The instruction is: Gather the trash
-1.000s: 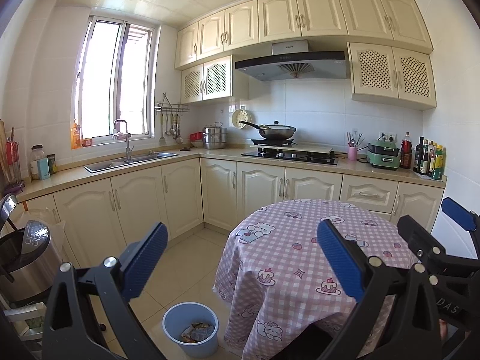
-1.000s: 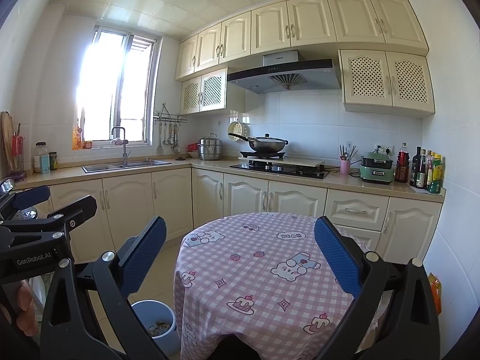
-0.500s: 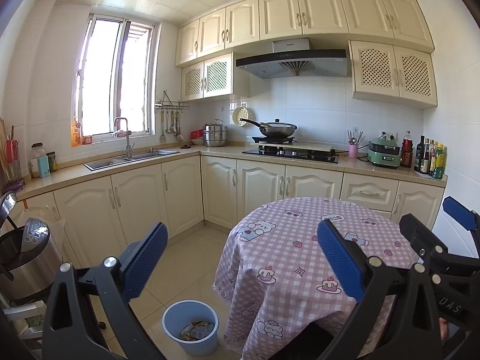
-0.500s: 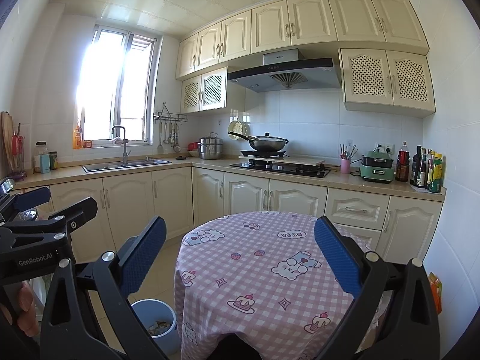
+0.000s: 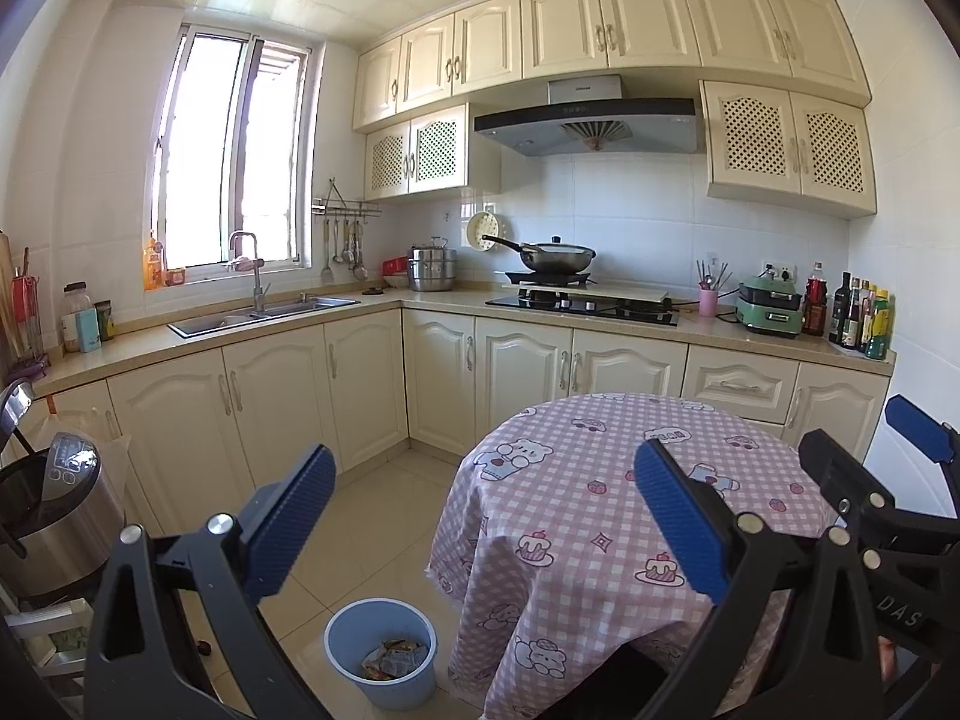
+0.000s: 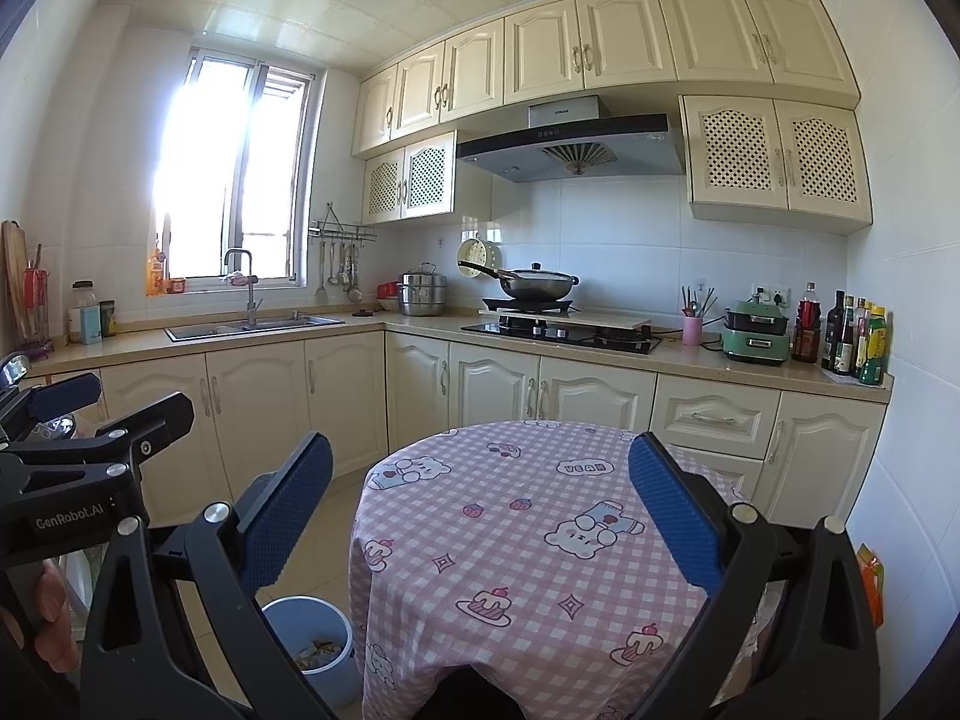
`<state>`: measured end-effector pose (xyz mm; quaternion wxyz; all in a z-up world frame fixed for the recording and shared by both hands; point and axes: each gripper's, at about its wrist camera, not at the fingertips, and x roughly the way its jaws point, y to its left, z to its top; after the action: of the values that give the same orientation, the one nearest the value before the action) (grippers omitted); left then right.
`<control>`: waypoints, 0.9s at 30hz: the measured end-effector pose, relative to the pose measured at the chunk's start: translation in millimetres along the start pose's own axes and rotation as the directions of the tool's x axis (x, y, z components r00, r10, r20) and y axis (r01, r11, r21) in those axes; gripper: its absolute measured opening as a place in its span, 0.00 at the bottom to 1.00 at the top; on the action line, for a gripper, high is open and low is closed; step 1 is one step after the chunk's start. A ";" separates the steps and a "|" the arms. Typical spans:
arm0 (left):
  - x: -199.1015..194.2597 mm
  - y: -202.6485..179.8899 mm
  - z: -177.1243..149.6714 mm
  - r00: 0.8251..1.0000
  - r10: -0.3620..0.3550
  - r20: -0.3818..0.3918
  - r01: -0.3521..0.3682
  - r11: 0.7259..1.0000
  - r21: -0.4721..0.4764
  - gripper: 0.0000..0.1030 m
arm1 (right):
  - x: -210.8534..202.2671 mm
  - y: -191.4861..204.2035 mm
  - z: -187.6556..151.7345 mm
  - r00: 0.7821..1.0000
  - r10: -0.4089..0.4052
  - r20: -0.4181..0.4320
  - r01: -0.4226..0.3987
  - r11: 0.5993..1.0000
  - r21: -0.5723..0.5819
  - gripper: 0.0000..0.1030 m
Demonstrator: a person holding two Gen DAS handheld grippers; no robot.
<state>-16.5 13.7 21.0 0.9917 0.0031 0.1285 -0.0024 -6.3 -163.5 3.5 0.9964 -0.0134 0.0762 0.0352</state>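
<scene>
A light blue waste bin [image 5: 381, 651] stands on the tiled floor left of the round table, with crumpled wrappers [image 5: 393, 658] inside; it also shows low in the right wrist view as the bin [image 6: 312, 642]. The table [image 5: 606, 516] carries a pink checked cloth with bear prints, and nothing lies on the cloth. My left gripper [image 5: 483, 531] is held above the table's near edge, open, nothing between its blue pads. My right gripper [image 6: 480, 519] is open too, over the table [image 6: 528, 540]. Each gripper shows at the edge of the other's view.
Cream cabinets run along the left and back walls under a counter with a sink [image 5: 264, 315], a hob with a wok [image 5: 555, 258], a green cooker [image 5: 771, 306] and bottles [image 5: 858, 318]. A steel rice cooker [image 5: 51, 516] stands low at the left. Bare floor tiles [image 5: 372, 510] lie between cabinets and table.
Both views have shifted only slightly; the grippers stay open and nothing has been taken hold of or let go.
</scene>
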 end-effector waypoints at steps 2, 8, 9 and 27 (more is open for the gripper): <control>0.3 1.0 0.5 1.000 0.002 -0.001 -0.002 1.000 -0.001 0.95 | 0.6 0.7 0.3 1.000 0.000 -0.001 0.000 1.000 -0.001 0.93; 0.8 3.7 1.7 1.000 0.006 -0.003 -0.006 1.000 -0.008 0.95 | 3.2 0.8 0.6 1.000 0.005 -0.005 -0.005 1.000 -0.002 0.93; 0.8 3.7 1.7 1.000 0.006 -0.003 -0.006 1.000 -0.008 0.95 | 3.9 0.9 0.9 1.000 0.005 -0.006 -0.005 1.000 -0.002 0.93; 2.2 9.6 1.6 1.000 0.012 -0.009 -0.012 1.000 -0.013 0.95 | 7.6 4.0 1.5 1.000 0.014 -0.010 -0.015 1.000 -0.011 0.93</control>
<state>-14.0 23.3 22.1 0.9911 -0.0024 0.1329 0.0043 1.2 -159.0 3.8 0.9956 -0.0185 0.0811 0.0427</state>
